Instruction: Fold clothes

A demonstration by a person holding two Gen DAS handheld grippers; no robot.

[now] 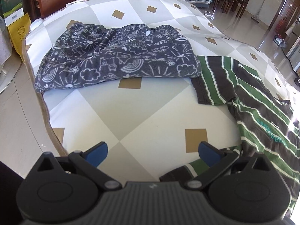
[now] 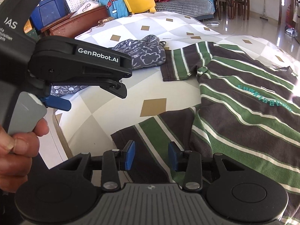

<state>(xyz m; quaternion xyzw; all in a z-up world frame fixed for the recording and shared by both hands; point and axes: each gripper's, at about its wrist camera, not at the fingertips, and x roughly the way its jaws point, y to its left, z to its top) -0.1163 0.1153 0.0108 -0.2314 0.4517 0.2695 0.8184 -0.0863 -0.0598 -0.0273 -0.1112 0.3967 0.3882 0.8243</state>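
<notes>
On the mattress (image 1: 150, 112) lies a striped shirt (image 2: 243, 97) (spread flat).

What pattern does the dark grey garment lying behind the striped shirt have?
The dark grey fleece garment has white doodle outlines: clouds, rainbows, flowers. Clearest in the left wrist view.

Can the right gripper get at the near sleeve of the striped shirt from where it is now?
Probably yes. The right gripper is open right over the near sleeve of the striped shirt, which lies flat on the mattress with nothing covering it.
</notes>
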